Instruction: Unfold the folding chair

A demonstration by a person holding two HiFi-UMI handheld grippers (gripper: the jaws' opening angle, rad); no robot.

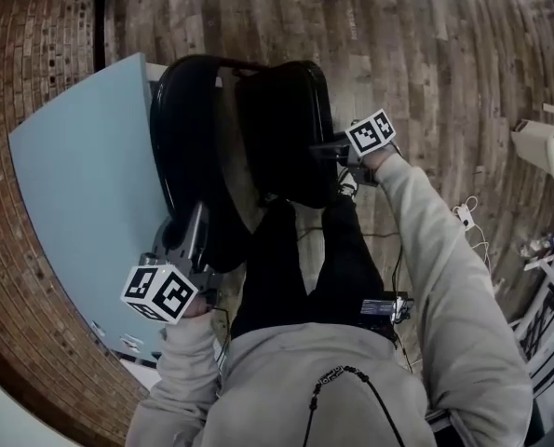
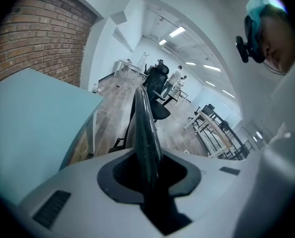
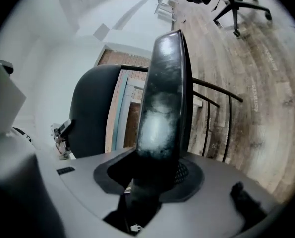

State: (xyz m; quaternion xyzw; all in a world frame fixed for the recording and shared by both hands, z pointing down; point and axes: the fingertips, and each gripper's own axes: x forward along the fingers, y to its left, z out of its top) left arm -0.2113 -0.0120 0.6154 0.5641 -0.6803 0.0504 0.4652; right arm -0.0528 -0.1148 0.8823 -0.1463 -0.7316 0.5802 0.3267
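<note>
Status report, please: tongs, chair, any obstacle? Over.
Left tongs shut on chair frame. Right tongs shut on seat. Chair looks partly open. Blue table beside it.

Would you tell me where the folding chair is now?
Head view, centre: the folding chair stands right of the light blue table, before the person's legs.

An open office or lab: swivel chairs [image 2: 156, 81], workbenches [image 2: 214, 130], strip lights [image 2: 177, 31], brick wall [image 2: 38, 38].

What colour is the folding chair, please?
The folding chair is glossy black all over; the head view shows it best.
</note>
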